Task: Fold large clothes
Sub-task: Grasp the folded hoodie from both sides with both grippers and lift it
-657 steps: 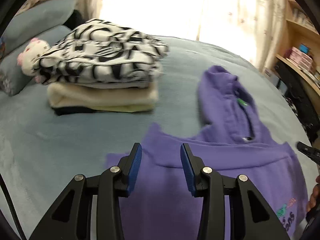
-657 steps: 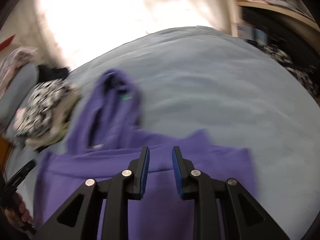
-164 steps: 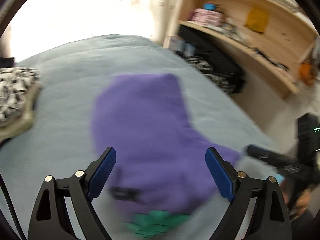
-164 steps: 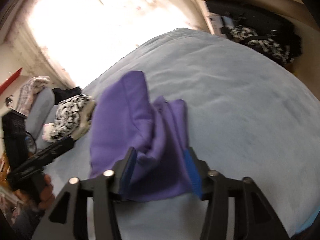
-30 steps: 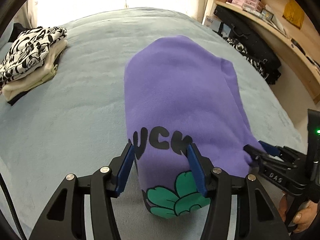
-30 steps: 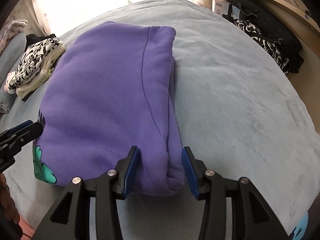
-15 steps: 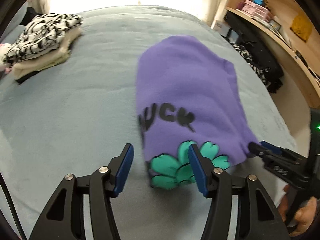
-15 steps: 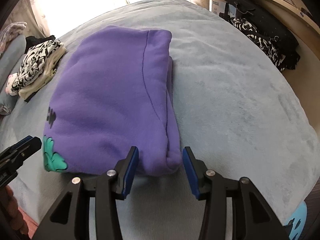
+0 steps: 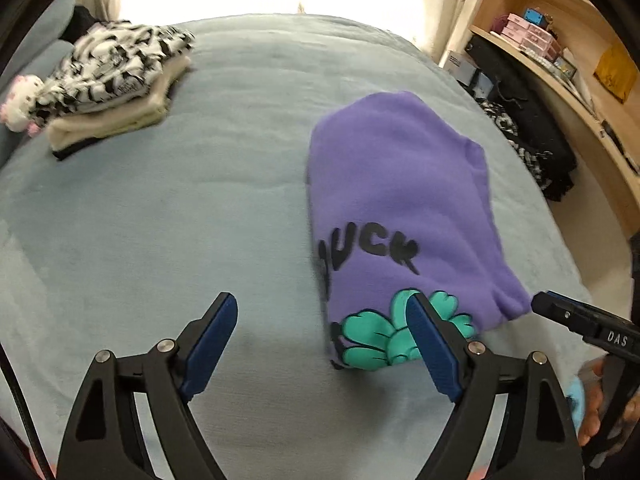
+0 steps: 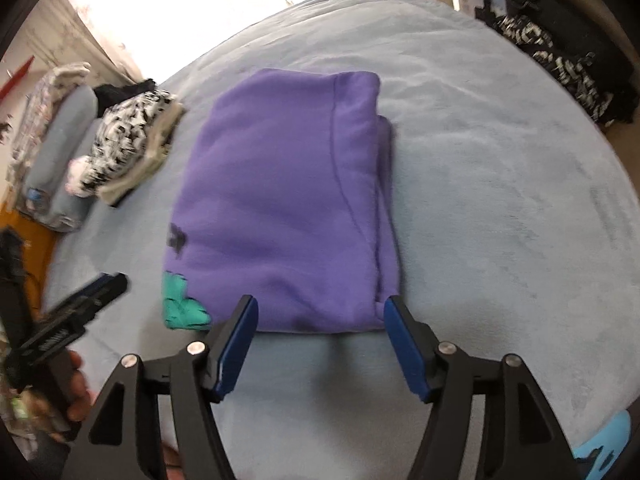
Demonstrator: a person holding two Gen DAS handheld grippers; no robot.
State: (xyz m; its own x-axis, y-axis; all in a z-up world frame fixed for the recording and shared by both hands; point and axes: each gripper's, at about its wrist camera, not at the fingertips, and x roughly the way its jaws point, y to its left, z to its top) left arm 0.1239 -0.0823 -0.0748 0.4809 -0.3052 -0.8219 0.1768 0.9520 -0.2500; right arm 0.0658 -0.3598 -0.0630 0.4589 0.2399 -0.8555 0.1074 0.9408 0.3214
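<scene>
A purple sweatshirt (image 9: 400, 200) (image 10: 288, 208) lies folded into a thick rectangle on the grey-blue bed (image 9: 160, 220) (image 10: 500, 200), black lettering and a green flower print at its near end. My left gripper (image 9: 320, 336) hangs just off the near left corner of it, its jaws opening with only blanket between them. My right gripper (image 10: 320, 336) hovers in front of the near right edge, its jaws opening too and nothing between the pads. Each gripper shows at the edge of the other's view, held by a hand.
A stack of folded clothes (image 9: 116, 84) (image 10: 132, 140) with a black-and-white top lies at the far left, beside a soft toy (image 9: 16, 100) and pillows. Wooden shelves (image 9: 560, 60) and dark clothes (image 9: 532, 148) line the right side beyond the bed's edge.
Both grippers let go of the sweatshirt's near edge, opened wider and drew back and up. The sweatshirt stays flat on the bed.
</scene>
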